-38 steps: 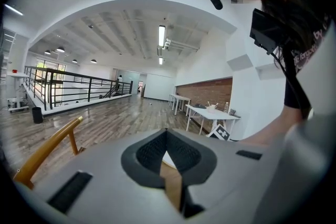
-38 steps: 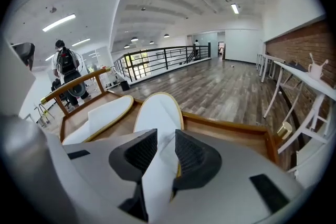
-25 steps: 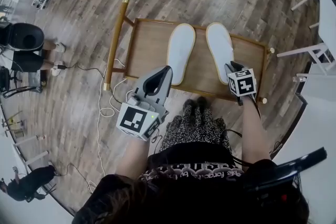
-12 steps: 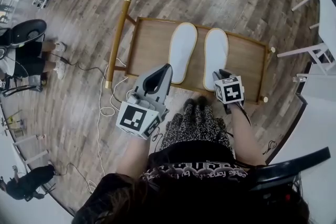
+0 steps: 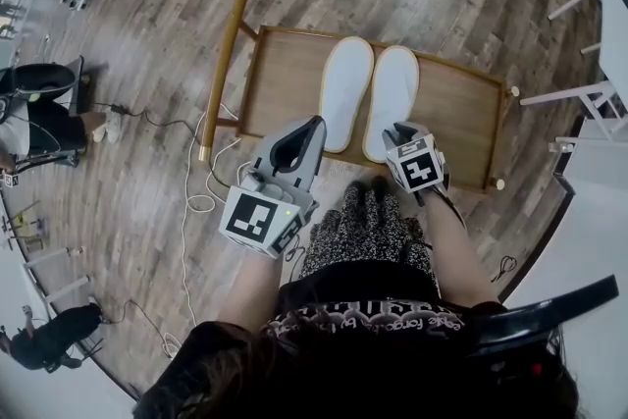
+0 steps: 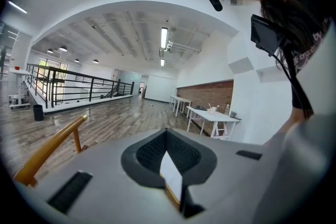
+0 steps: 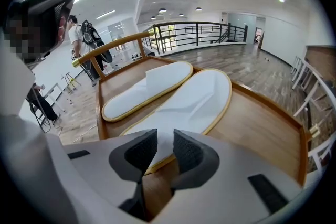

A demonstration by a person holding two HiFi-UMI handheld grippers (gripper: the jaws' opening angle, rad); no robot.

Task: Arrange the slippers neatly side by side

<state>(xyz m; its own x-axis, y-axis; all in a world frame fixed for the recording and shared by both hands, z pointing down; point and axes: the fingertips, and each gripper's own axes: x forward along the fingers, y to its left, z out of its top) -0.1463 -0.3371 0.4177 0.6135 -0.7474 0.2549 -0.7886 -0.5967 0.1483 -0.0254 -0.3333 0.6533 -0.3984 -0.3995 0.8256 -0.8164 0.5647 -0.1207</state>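
Two white slippers with tan edging lie on a low wooden tray point(image 5: 285, 83). The left slipper point(image 5: 345, 93) and the right slipper point(image 5: 391, 103) rest side by side, nearly touching, toes pointing away from me. My right gripper point(image 5: 397, 134) is at the right slipper's heel, shut on it; in the right gripper view the heel of the right slipper point(image 7: 194, 102) runs between the jaws of the right gripper point(image 7: 164, 147), with the left slipper point(image 7: 147, 89) beyond. My left gripper point(image 5: 304, 137) hovers shut near the tray's front edge, holding nothing; the left gripper point(image 6: 167, 136) points out across the room.
A golden handle pole point(image 5: 221, 74) stands along the tray's left side. White cables point(image 5: 196, 191) trail on the wooden floor left of it. A seated person point(image 5: 39, 103) is at far left, white tables point(image 5: 608, 15) at far right. My shoes point(image 5: 363, 196) touch the tray's front.
My right gripper has drawn the right slipper leftward, from a gap apart to close beside the left slipper. The left gripper has stayed put.
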